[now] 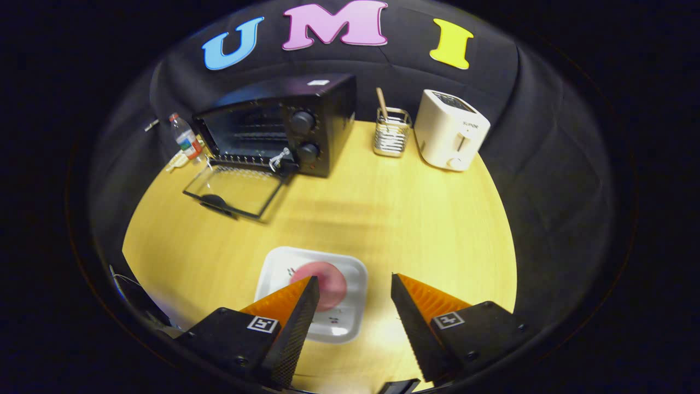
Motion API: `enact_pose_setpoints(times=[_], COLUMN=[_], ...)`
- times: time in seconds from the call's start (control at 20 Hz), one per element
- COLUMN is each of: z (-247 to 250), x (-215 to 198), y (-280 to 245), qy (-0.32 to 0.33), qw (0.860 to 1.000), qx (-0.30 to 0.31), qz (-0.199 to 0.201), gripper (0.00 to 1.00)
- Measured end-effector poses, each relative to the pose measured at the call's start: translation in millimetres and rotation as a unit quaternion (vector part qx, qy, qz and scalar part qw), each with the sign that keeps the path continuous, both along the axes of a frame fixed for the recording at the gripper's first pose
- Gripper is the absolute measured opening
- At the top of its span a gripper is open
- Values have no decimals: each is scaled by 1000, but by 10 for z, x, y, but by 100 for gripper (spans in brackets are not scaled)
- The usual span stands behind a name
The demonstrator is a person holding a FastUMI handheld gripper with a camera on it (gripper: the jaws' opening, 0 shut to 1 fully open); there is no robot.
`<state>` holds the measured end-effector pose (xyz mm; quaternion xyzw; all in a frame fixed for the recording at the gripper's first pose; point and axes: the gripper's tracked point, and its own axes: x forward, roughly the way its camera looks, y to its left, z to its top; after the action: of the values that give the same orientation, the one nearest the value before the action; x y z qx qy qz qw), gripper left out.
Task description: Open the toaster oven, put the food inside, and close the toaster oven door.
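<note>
claw (354,284) wide, holding nothing. food (327,282) on plate (355,273) low centre, just ahead, nearer left finger than mid-gap. oven (284,123) upper left, door (235,189) dropped open, cavity facing claw. likely next: shift left, straddle food.

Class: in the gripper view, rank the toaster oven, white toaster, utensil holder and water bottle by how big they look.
1. toaster oven
2. white toaster
3. utensil holder
4. water bottle

The last two look close. The open gripper hovers over the food plate.

Black toaster oven (273,128), pink food (326,283) on white plate (350,323), yellow wood-grain table (383,219)
</note>
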<state>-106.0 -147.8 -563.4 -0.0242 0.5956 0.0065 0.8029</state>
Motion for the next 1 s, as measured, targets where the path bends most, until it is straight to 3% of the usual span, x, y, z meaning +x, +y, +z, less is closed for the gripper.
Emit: enact_pose_setpoints(times=[0.2, 0.25, 0.3, 0.75, 0.85, 1.0], z=[-293, -357, -426, -674, -698, -717], x=[-211, -255, -273, -276, -286, -287], y=[-89, -115, -123, -43, -44, -39], qy=[49, 61, 68, 104, 114, 130], qw=[998, 997, 997, 994, 993, 991], qx=[12, 15, 17, 23, 23, 22], qz=[-30, -35, -39, -27, -36, -26], gripper=[74, 56, 49, 48, 16, 18])
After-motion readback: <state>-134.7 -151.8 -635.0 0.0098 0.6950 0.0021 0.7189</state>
